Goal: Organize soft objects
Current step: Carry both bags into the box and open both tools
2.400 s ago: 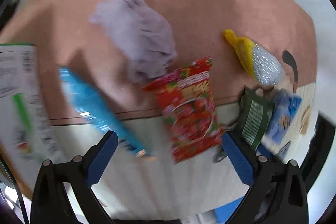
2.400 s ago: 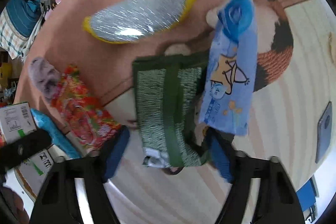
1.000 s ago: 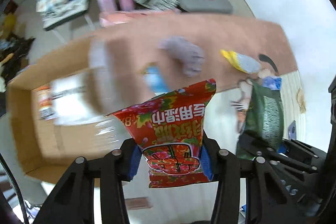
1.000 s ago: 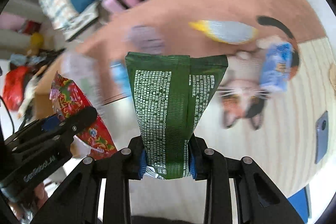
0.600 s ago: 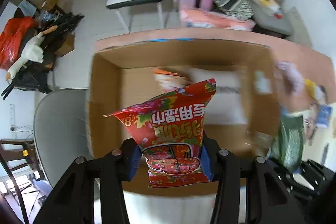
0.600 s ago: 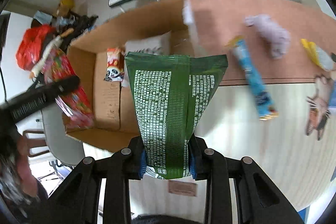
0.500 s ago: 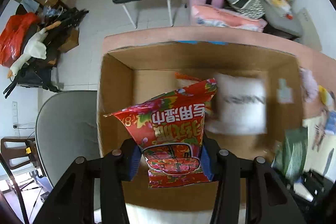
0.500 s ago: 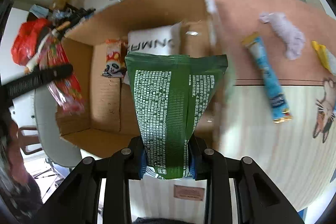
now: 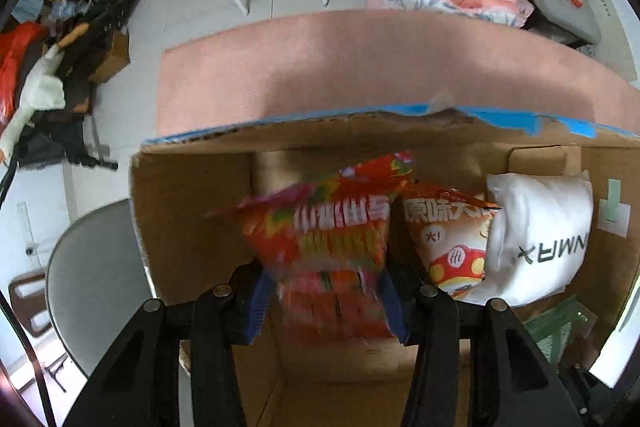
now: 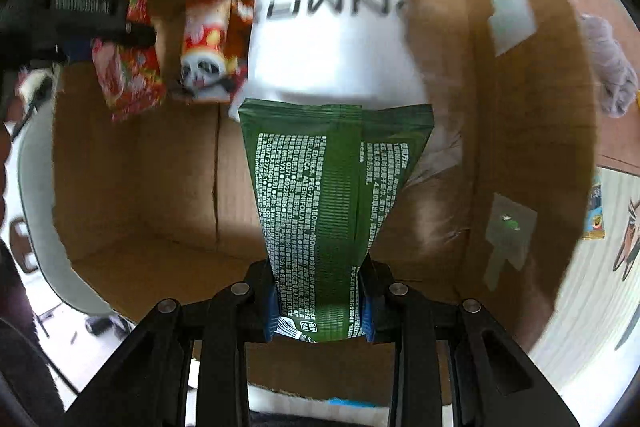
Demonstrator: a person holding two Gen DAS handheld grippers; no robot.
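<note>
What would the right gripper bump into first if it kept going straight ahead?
Probably the white pillow in the cardboard box: the right gripper and its green packet point at it, though depth is unclear.

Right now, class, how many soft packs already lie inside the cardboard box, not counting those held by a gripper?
2: an orange snack bag against the white pillow pack. Others may be hidden.

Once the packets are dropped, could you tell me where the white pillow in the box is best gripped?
Probably grip the white pillow by its upper corner near the far wall of the box, coming from above. That corner stands free, while the lower left edge is pressed against the orange snack bag, leaving a claw no room there.
</note>
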